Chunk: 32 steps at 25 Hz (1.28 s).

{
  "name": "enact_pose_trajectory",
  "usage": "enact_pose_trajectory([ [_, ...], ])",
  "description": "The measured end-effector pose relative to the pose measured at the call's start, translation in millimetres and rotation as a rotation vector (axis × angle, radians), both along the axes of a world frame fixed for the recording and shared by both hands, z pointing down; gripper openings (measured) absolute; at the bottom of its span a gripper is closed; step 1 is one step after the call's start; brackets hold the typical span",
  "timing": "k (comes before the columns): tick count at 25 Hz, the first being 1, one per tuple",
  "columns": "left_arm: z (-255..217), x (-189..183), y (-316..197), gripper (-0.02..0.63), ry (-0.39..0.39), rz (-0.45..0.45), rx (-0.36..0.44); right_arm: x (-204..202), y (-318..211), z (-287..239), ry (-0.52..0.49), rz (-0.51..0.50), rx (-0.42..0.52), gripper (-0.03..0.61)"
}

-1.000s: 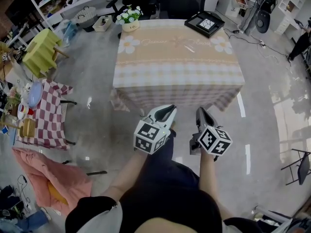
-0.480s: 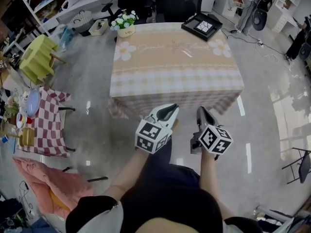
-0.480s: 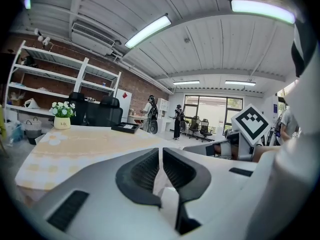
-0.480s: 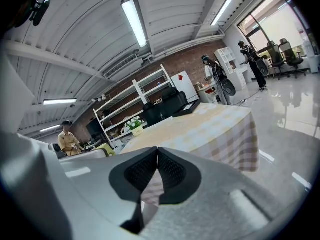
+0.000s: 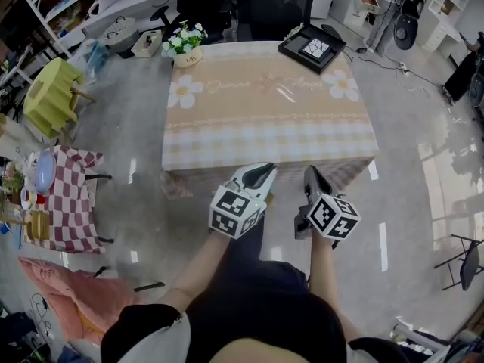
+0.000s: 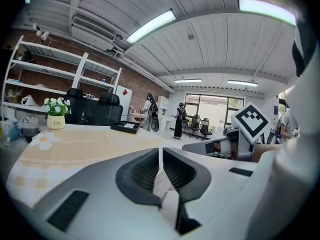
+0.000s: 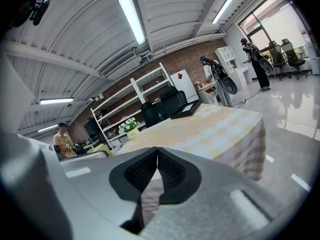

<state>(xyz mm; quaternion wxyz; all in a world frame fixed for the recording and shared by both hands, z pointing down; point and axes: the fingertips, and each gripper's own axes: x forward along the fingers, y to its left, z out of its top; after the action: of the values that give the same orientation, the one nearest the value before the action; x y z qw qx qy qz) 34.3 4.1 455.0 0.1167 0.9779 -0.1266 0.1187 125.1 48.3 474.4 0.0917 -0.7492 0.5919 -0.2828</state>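
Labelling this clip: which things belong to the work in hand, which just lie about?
In hand: left gripper, right gripper, shut and empty; nearest, the big table, flower pot, black tray.
Lying about: yellow stool, small checked table, pink cloth.

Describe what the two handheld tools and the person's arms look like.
The left tool and right tool have light grey, tapered shells with black ribbed pads inside. Each carries a white cube printed with black square markers. No cables show. The person wears a dark top; forearms are bare.

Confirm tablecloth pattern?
Tablecloth: beige-and-white checks, white daisies; clearest in head view.
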Motion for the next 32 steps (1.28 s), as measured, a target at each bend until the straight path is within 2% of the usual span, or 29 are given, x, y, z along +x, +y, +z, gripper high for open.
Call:
enact_pose_trajectory([
  [13,-7,43,-53,0.032,-0.019,0.017,-0.003,46,-57,-5,-0.005,-0.001,-0.015,0.005],
  [32,-21,121,-126,0.032,-0.001,0.048,-0.008,117,-125,-17,0.016,0.019,-0.028,0.005],
])
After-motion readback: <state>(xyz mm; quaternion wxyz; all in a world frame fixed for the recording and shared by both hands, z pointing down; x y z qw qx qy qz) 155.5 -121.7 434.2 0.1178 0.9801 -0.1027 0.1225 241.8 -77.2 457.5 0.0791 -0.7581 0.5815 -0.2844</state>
